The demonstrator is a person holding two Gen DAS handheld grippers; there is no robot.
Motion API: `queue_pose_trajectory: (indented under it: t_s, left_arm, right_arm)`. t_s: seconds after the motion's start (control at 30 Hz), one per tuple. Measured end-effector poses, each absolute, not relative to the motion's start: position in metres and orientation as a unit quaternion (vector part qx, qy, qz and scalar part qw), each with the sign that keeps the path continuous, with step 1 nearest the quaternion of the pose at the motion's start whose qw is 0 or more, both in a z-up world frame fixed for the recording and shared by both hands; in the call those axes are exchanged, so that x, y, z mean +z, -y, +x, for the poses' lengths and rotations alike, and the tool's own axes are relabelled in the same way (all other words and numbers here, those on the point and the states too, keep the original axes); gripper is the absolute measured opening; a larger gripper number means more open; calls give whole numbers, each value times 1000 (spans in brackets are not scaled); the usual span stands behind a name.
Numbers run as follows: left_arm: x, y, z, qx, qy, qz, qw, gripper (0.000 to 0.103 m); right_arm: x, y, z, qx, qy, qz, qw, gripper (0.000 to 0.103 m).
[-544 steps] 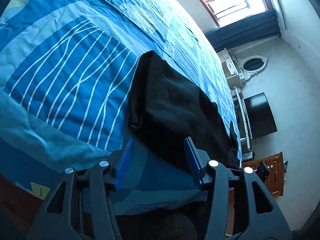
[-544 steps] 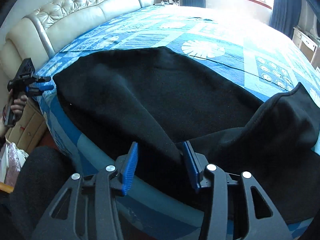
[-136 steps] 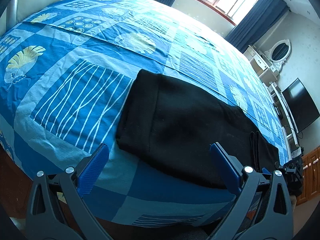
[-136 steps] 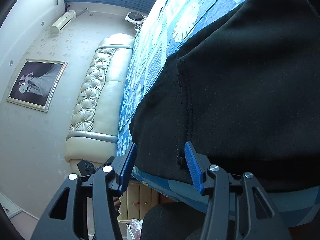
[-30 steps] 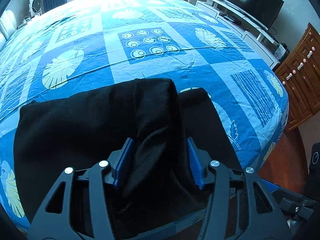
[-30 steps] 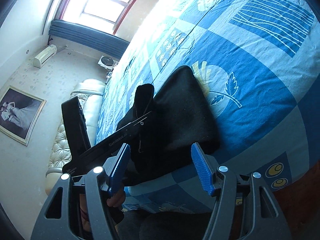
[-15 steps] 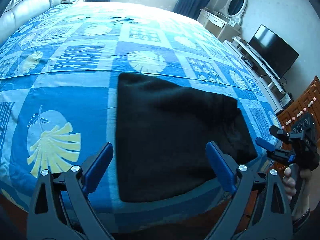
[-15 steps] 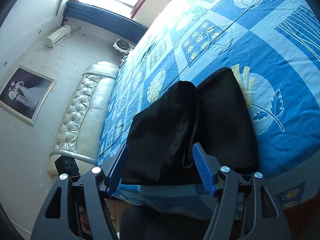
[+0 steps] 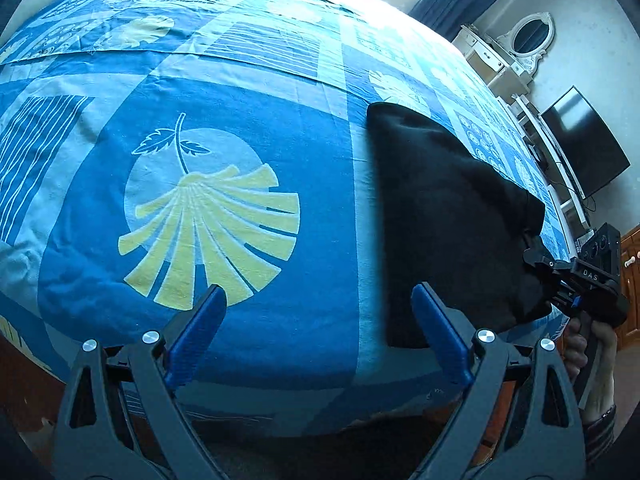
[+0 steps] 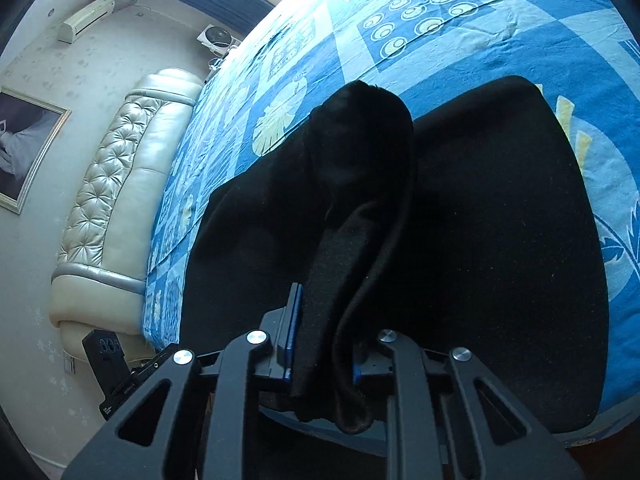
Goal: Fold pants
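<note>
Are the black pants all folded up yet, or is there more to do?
Nearly done, but not finished. Done: the black pants already lie as a short, compact bundle on the blue bedspread. In hand: the right gripper is shut on a flap of the cloth and holds it raised above the rest. The left gripper is open and holds nothing. Left, probably: lay that flap down flat and let go.

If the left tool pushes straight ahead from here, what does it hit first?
Probably the bedspread: the open left tool points at bare blue cover near the bed edge, beside the yellow leaf print. The pants lie off to its right, likely outside that line, though fisheye depth is uncertain.
</note>
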State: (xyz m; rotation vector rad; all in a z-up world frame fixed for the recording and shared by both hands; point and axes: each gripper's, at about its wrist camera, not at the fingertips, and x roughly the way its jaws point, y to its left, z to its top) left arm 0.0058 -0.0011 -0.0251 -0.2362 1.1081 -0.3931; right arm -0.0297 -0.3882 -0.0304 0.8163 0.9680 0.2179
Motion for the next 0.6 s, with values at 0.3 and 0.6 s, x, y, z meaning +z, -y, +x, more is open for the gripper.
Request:
queue_pose_trajectory:
  t_s: [0.3, 0.6]
  left_arm:
    - [-20, 5, 3, -196, -515, -111, 827, 94]
    - [-25, 23, 2, -212, -523, -105, 819, 94]
  right_arm:
    - [41, 411, -53, 101, -387, 341, 851, 13]
    - [-22, 455, -64, 46, -426, 370, 824, 13]
